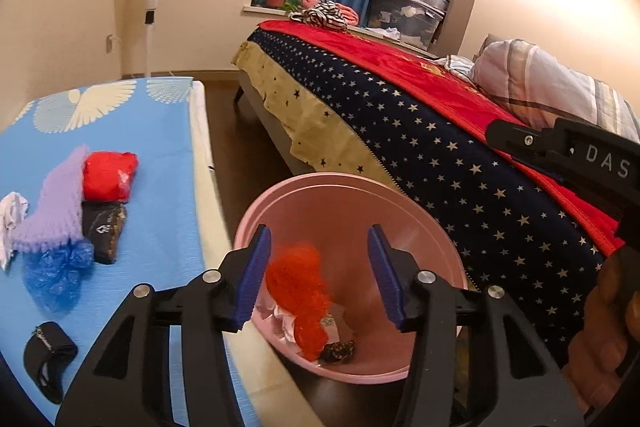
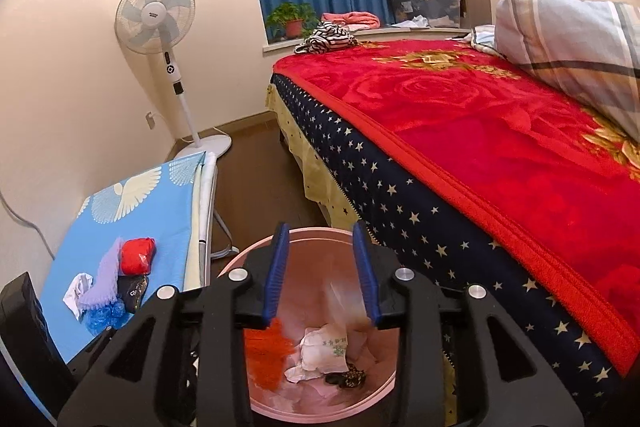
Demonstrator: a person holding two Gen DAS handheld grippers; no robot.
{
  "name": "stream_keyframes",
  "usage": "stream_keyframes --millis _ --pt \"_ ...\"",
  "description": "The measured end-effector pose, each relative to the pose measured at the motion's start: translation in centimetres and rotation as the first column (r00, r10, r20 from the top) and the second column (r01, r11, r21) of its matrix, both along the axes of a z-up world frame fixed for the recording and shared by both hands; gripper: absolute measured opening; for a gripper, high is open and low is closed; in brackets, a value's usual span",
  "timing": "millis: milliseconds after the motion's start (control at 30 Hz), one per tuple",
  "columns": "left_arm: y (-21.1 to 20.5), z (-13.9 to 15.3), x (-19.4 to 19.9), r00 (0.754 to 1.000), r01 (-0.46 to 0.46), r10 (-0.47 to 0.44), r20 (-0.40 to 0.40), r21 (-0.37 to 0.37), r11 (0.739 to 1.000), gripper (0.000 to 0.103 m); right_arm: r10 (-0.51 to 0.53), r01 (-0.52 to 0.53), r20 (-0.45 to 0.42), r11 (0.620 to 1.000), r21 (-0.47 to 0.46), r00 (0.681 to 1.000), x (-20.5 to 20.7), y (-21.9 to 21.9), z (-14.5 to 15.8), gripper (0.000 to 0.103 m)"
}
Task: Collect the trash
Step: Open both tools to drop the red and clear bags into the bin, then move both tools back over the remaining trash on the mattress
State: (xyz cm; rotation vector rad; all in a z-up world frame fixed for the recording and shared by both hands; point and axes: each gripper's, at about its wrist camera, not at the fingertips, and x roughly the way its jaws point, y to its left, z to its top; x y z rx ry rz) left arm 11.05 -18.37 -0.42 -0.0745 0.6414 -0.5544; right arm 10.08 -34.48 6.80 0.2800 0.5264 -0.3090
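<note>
Both your claws, left [image 1: 318, 277] and right [image 2: 322, 277], hang open and empty over the bin [image 1: 432, 223]. The rest of the trash [image 1: 72, 211] lies on the table left of the bin, nearer your left claw.

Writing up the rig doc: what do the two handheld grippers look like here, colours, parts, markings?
Both match: the left gripper and right gripper have black angular plastic frames with cut-out windows, round silver pivot bolts, and two ribbed blue finger pads. From the left wrist view, the right gripper's black body carries pale lettering "DAS" and a small screw. No cables or sleeves visible.

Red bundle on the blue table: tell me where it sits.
In the left wrist view, the red bundle lies at left on the blue table, beside the purple mesh, behind the dark packet.
</note>
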Motion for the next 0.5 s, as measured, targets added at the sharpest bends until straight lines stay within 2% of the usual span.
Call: stream_keyframes --millis 500 --pt "6.5 2.5 -2.5 0.992 -0.112 0.110 0.067 0.019 0.994 0.045 0.137 -0.138 0.029 0.990 0.026 0.990 -1.1 4.0 -0.1 0.034"
